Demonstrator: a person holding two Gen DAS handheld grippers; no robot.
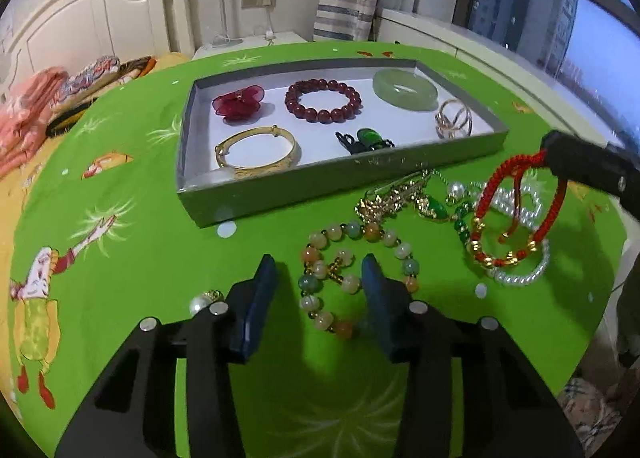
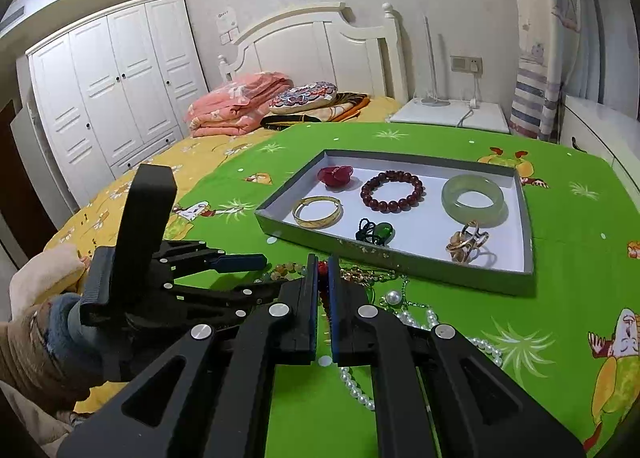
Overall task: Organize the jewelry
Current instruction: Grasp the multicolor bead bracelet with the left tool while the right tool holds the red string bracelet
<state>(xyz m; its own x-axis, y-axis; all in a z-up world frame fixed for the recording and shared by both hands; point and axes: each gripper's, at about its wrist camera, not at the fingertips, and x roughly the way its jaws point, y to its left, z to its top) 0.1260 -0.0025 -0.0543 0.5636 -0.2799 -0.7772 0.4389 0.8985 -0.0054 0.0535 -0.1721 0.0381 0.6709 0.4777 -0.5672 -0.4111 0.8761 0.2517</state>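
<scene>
Right gripper [image 2: 323, 270] clamps the red braided cord bracelet with gold beads [image 1: 505, 217], dangling limp and light above the loose jewellery heap beside the grey shallow cardboard tray [image 1: 256, 193]; left gripper [image 1: 320, 278] half-open, empty, straddling pastel bead strand [image 1: 352, 258]

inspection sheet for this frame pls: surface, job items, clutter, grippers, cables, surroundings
Surface: green cartoon-print cloth.
Job's things: grey tray holds six pieces, including a jade bangle; loose pile before it, with a pastel bead bracelet.
Clutter: nothing seen.
Grippers: left gripper open around the pastel bracelet; right gripper shut on a red cord bracelet, lifted.
Cables: charger lead at wall socket.
Surroundings: bed, wardrobe, curtain, window.
</scene>
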